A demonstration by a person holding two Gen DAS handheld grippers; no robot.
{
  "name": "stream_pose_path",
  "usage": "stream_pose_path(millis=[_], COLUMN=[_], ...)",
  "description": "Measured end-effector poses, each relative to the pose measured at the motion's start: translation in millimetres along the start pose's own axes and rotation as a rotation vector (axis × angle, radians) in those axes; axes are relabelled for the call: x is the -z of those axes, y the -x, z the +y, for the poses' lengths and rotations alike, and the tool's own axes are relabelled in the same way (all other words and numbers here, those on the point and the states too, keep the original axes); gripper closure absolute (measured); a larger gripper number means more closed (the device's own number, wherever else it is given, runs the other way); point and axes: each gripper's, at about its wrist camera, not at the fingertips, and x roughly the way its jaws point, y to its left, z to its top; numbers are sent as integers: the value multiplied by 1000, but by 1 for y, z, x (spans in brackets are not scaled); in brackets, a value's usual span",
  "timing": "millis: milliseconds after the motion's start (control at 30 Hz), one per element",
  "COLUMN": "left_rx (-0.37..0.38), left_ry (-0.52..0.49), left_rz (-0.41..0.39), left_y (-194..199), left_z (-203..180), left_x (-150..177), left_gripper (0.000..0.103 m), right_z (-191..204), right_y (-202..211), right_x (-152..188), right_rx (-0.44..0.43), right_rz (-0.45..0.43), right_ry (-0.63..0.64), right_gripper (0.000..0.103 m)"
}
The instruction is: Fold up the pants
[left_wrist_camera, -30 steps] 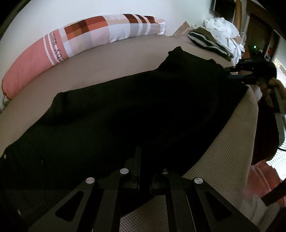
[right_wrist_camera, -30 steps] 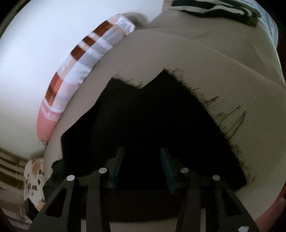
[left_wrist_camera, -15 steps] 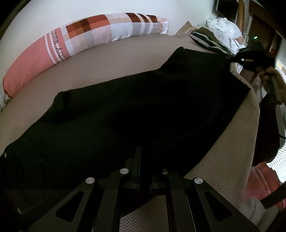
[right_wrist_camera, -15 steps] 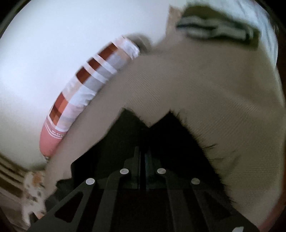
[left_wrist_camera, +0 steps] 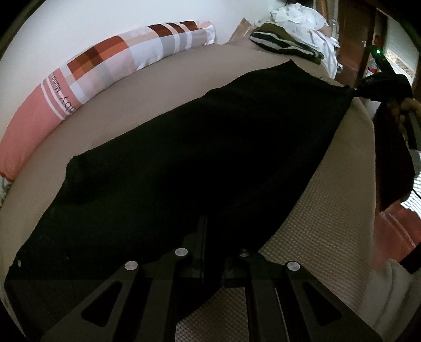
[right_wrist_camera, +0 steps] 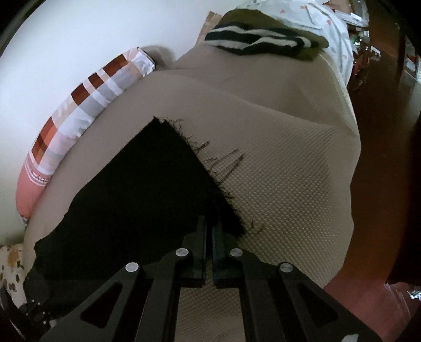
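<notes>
Black pants (left_wrist_camera: 200, 147) lie stretched along the beige bed (left_wrist_camera: 329, 236), waist end near me in the left wrist view, leg hems far right. My left gripper (left_wrist_camera: 208, 231) is shut on the near edge of the pants by the waist. My right gripper (right_wrist_camera: 209, 229) is shut on the frayed hem corner of the pants (right_wrist_camera: 147, 189) and holds it lifted off the bed; it also shows in the left wrist view (left_wrist_camera: 379, 86) at the far right, pulling the fabric taut.
A long pink and checked bolster pillow (left_wrist_camera: 105, 71) lies along the wall. A folded striped garment (right_wrist_camera: 263, 42) and white cloth (left_wrist_camera: 305, 18) sit at the bed's far end. The bed edge and red floor (right_wrist_camera: 368, 289) are to the right.
My right gripper closed on the hem corner and lifted it, drawing the pants taut. The left gripper stayed shut on the waist edge.
</notes>
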Motion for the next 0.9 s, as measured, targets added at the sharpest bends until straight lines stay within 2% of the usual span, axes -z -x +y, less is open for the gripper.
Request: stream_pose_path(millis=[167, 200, 233, 267, 300, 467, 533, 600, 633, 733, 800, 900], left_rx=[23, 42, 57, 73, 90, 180, 211, 209, 186, 25, -92, -229], left_ry=[46, 66, 84, 105, 127, 226, 298, 370, 394, 486, 551, 627], left_rz=[7, 14, 17, 18, 17, -68, -137, -182, -194, -205, -192, -169], left_y=[-4, -4, -3, -1, 1, 36, 54, 67, 69, 74, 73, 73], left_z=[4, 7, 9, 12, 15, 42, 64, 88, 99, 131, 150, 174], left_x=[1, 1, 0, 0, 0, 6, 12, 18, 21, 31, 39, 57], left_gripper=[91, 86, 82, 73, 63, 39, 34, 31, 31, 30, 30, 30], right_z=[-1, 1, 2, 3, 3, 26, 50, 88, 109, 183, 244, 317], right_y=[-8, -8, -7, -5, 0, 30, 34, 32, 27, 2, -20, -47], right_x=[2, 2, 1, -1, -2, -14, -19, -20, -18, -1, 18, 48], right_rx=[25, 28, 35, 48, 73, 153, 131, 78, 35, -126, -291, -468], right_rz=[18, 24, 35, 39, 33, -53, -66, -65, -54, 21, 112, 249], right_ry=[14, 22, 27, 26, 29, 130, 206, 290, 332, 477, 577, 702], right_gripper=[101, 97, 88, 78, 74, 72, 72, 72, 72, 72, 72, 72])
